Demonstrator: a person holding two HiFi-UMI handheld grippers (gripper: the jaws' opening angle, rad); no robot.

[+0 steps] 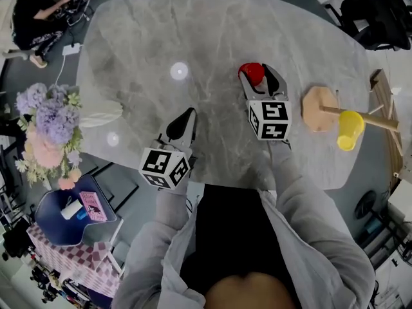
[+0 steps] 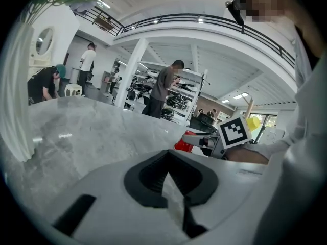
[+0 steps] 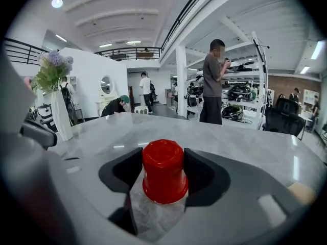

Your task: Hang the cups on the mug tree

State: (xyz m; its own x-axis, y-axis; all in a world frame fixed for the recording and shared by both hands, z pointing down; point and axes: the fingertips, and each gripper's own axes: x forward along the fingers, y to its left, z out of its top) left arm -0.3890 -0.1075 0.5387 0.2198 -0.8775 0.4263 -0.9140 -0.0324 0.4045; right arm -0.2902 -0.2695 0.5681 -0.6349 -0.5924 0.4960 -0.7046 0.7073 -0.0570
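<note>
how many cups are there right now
2. A red cup, upside down, sits in the right claw; a yellow cup hangs on the mug tree to its right. None seem hidden.

Left gripper [image 1: 186,117]: centre-left of the head view, jaw tips together with nothing between them.
Right gripper [image 1: 258,77]: upper centre-right, jaws pressed on the sides of the red cup [image 3: 163,170].
Arms [image 1: 302,195]: grey-sleeved, reaching up-frame from the bottom edge.

Grey marbled counter [image 1: 212,37] carrying 3 things.
1 red cup [image 1: 253,73] stands upside down near the middle, the mug tree [image 1: 320,108] rests on its round wooden base near the right edge, and 1 white vase [image 1: 100,113] sits at the left edge.
</note>
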